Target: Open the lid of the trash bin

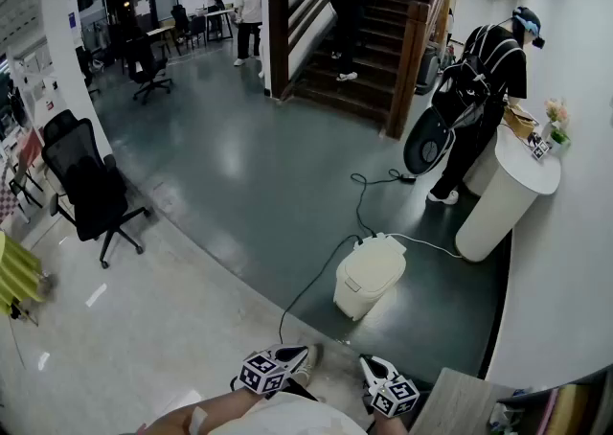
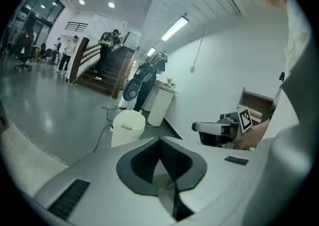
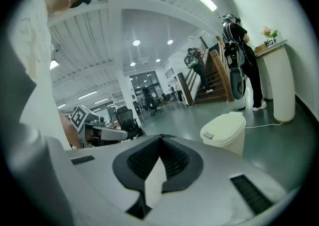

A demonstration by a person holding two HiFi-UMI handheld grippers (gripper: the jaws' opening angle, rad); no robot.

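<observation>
The cream trash bin (image 1: 369, 275) stands on the dark floor with its lid down, about a step ahead of me. It also shows in the left gripper view as the bin (image 2: 128, 126) and in the right gripper view as the bin (image 3: 225, 131). My left gripper (image 1: 306, 357) and right gripper (image 1: 370, 364) hang low, close to my body and well short of the bin. The left gripper (image 2: 160, 141) has its jaw tips closed together with nothing between them. The right gripper (image 3: 160, 139) is the same: shut and empty.
A black cable (image 1: 321, 275) runs over the floor left of the bin, a white cord behind it. A round white pedestal (image 1: 508, 198) and a standing person (image 1: 479, 98) are at the right. An office chair (image 1: 91, 189) is at the left. A wooden staircase (image 1: 383, 31) rises behind.
</observation>
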